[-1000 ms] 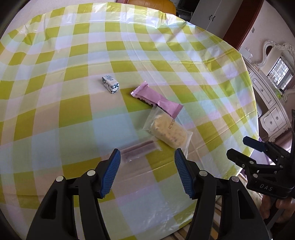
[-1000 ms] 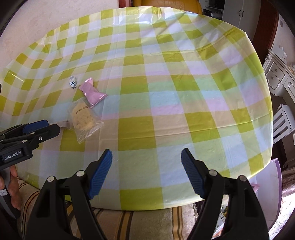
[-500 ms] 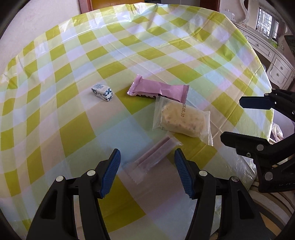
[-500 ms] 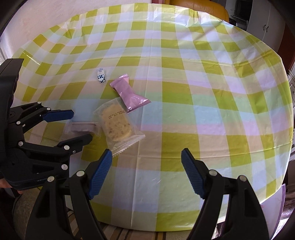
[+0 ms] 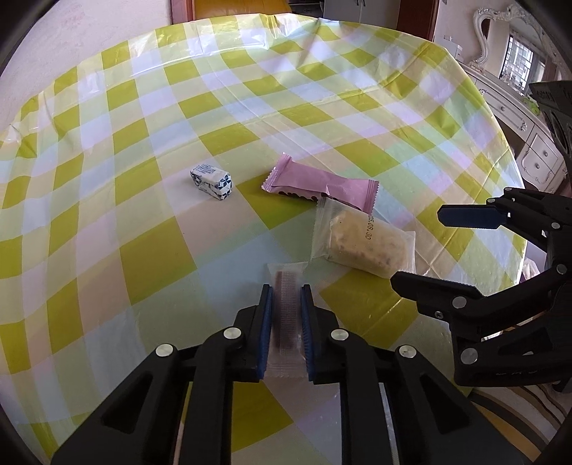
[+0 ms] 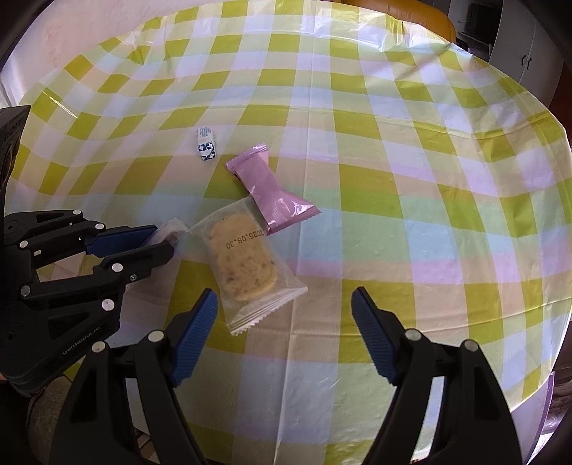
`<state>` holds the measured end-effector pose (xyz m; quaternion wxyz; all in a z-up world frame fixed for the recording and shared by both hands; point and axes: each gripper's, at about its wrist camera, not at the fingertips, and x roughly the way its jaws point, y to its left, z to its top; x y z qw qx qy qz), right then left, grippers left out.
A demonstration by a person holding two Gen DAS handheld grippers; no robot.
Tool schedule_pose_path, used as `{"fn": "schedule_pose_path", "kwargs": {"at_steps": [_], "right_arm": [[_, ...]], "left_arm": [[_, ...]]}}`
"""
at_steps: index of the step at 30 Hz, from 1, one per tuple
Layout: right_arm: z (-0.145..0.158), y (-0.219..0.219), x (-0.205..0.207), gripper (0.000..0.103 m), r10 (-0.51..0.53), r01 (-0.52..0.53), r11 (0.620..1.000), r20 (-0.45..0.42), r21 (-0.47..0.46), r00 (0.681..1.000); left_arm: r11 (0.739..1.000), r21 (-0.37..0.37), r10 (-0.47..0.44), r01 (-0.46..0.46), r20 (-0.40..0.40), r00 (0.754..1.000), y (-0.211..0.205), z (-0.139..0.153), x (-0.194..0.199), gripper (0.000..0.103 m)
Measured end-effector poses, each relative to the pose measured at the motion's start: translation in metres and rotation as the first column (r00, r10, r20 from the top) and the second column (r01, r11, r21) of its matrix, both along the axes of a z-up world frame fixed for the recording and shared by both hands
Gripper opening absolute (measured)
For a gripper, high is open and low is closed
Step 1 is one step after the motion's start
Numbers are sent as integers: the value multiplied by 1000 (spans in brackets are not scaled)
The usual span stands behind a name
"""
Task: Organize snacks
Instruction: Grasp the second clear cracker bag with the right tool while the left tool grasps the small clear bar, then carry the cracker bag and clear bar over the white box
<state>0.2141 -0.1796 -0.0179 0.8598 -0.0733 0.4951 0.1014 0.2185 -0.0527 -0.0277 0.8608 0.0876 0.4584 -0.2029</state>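
Observation:
Four snacks lie on the checked tablecloth (image 5: 150, 250). My left gripper (image 5: 286, 288) is shut on a thin purple strip in a clear wrapper (image 5: 287, 307), which still rests on the cloth; the same left gripper (image 6: 162, 241) and strip (image 6: 169, 229) show at the left of the right wrist view. A clear cookie packet (image 5: 364, 243) (image 6: 246, 264) lies just right of it. Beyond sit a pink wrapped bar (image 5: 321, 186) (image 6: 271, 193) and a small white and blue candy (image 5: 212, 180) (image 6: 206, 145). My right gripper (image 6: 284, 293) (image 5: 418, 246) hangs open just short of the cookie packet's near corner.
The table's near edge runs just under both grippers, with striped flooring (image 5: 500, 411) below it. A white cabinet (image 5: 536, 153) stands off to the right and an orange chair (image 6: 400, 14) behind the far edge. The cloth (image 6: 429, 214) right of the snacks carries nothing.
My left gripper's jaws have shut on the purple strip, which now lies lengthwise between them. The right gripper has moved in toward the cookie packet.

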Motion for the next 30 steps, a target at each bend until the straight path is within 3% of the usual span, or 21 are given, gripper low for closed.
{"fn": "schedule_pose_path", "kwargs": {"at_steps": [6, 12, 21, 26, 30], "right_arm": [[-7, 9, 11, 77, -2, 2, 1000, -19, 4, 1000], [-12, 15, 22, 77, -20, 20, 1000, -34, 15, 999], [-11, 21, 29, 75, -28, 29, 999, -21, 19, 999], [-7, 29, 26, 47, 2, -2, 1000, -5, 20, 1000], [-6, 32, 24, 37, 3, -3, 1000, -7, 21, 1000]], "left_arm": [[991, -33, 126, -126, -8, 992, 24, 1, 5, 14], [962, -102, 252, -253, -23, 967, 51, 4, 10, 14], [944, -157, 291, -291, -20, 956, 61, 9, 7, 14], [939, -179, 295, -294, -19, 955, 63, 10, 6, 14], [936, -193, 295, -293, -17, 955, 66, 12, 4, 14]]}}
